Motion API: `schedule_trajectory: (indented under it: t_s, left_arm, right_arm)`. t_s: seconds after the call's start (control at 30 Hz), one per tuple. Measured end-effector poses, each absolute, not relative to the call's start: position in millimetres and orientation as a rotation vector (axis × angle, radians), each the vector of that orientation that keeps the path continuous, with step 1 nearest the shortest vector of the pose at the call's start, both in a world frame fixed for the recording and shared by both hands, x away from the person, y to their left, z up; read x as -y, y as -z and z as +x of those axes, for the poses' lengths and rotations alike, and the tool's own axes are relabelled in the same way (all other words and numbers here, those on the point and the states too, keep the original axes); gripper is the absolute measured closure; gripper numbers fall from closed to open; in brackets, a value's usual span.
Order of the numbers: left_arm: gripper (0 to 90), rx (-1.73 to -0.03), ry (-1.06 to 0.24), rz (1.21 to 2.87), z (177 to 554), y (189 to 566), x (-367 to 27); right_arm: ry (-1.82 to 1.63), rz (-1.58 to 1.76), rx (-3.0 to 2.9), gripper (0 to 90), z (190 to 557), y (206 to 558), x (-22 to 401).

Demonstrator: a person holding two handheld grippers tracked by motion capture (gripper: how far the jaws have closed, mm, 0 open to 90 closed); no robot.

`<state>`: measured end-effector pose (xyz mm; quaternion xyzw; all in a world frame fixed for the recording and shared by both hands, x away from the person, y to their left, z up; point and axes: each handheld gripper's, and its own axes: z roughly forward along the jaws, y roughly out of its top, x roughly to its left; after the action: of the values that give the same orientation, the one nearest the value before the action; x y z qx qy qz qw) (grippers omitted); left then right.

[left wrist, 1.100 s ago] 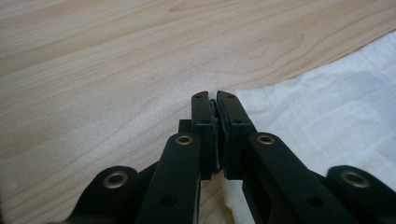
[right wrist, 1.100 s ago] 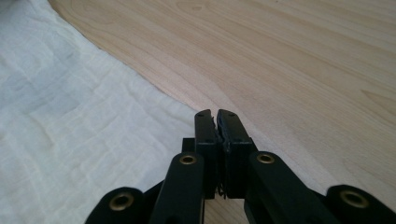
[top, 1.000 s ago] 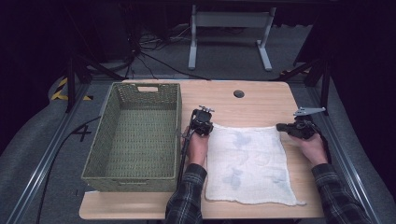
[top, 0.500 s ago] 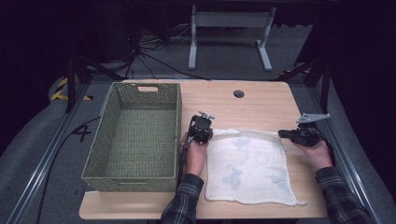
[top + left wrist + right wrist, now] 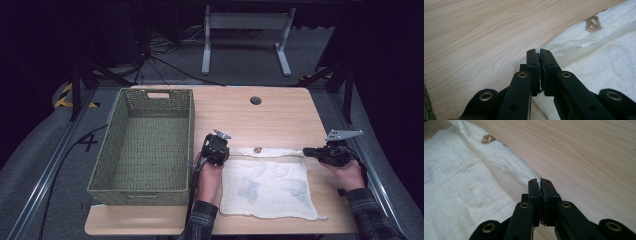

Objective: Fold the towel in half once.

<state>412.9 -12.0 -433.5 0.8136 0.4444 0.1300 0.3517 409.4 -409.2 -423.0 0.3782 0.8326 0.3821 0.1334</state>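
- Two tongs work one white cloth (image 5: 267, 185) on the desk (image 5: 280, 115): the left tongs (image 5: 218, 150) pinch its far left corner, the right tongs (image 5: 311, 151) its far right corner, each pair clenched on the fabric.
- The far edge of the cloth is folded toward the person, leaving a narrow doubled strip with a small brown mark (image 5: 258, 149) on it.
- The near edge of the cloth lies just short of the desk's near edge; its right edge ends near the right hand (image 5: 347, 175).
- Open desk stretches beyond the fold, bare wood but for a dark round hole (image 5: 256, 100) near the far edge.
- In the left gripper view the closed jaws sit right at the cloth's border (image 5: 564, 47), wood to one side.
- One green woven basket (image 5: 145, 145) stands at the left of the desk, just beside the left hand (image 5: 207, 177), with nothing inside it.
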Motion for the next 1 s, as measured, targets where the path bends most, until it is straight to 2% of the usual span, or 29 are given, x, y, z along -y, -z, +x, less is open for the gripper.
schedule_trajectory:
  t_s: [0.53, 1.0]
  left_arm:
    - [86.5, -1.109, -0.357, 2.103, 370, 426, 10]
    - [86.5, -1.075, -0.322, 2.107, 334, 430, 10]
  right_arm:
    - [-1.122, 1.066, -2.446, 87.3, 369, 424, 413]
    - [-1.131, 1.029, -2.447, 87.3, 336, 424, 414]
